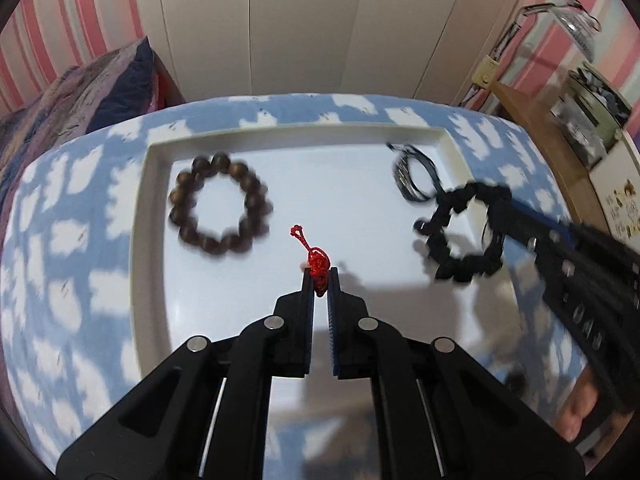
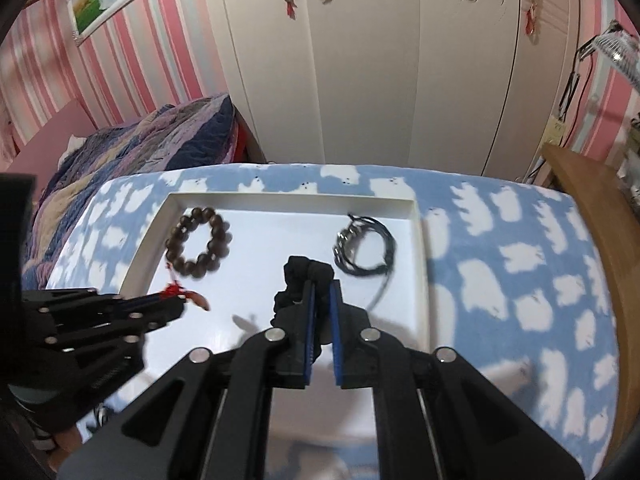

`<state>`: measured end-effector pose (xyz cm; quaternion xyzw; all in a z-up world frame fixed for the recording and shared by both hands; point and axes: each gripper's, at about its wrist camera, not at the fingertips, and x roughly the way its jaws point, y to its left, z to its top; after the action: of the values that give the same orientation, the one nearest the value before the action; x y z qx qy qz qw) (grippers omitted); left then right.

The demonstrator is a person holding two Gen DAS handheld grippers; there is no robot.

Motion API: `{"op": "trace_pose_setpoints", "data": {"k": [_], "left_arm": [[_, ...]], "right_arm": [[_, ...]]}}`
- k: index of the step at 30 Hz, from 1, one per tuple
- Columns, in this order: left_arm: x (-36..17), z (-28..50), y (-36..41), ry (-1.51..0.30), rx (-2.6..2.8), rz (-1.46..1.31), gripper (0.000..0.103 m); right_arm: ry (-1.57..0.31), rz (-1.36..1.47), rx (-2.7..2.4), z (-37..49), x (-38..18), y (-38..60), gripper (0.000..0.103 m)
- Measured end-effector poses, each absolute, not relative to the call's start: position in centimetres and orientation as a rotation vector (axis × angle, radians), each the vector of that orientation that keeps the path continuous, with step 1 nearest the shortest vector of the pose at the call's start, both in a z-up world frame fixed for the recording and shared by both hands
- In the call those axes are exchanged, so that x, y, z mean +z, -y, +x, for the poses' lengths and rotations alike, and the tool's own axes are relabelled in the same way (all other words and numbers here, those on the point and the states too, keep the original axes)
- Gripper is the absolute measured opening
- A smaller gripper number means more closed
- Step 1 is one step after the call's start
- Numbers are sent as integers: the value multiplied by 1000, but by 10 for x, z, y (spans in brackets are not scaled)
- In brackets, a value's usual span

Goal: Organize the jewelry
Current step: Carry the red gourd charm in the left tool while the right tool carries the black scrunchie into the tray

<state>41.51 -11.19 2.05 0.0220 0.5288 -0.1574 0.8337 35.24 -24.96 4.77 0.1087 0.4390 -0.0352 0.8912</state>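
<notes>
The white tray sits on a desk covered in blue cloud-print cloth; its raised rim borders all visible sides. Ahead-left of the left hand-held gripper lies the brown bead bracelet; ahead of the right hand-held gripper lies a black cord coil. Bare tray floor lies between them. The left unit is clamped on a red knotted charm. The right unit is clamped on a black bracelet, above the tray.
</notes>
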Motion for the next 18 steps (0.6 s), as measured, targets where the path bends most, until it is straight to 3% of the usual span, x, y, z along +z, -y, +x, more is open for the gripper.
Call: {"op": "trace_pose_setpoints", "data": {"k": [18], "left_arm": [[-26, 503, 126, -1152, -244, 119, 5]], "right_arm": [[-1027, 201, -104, 448, -12, 267, 11]]}}
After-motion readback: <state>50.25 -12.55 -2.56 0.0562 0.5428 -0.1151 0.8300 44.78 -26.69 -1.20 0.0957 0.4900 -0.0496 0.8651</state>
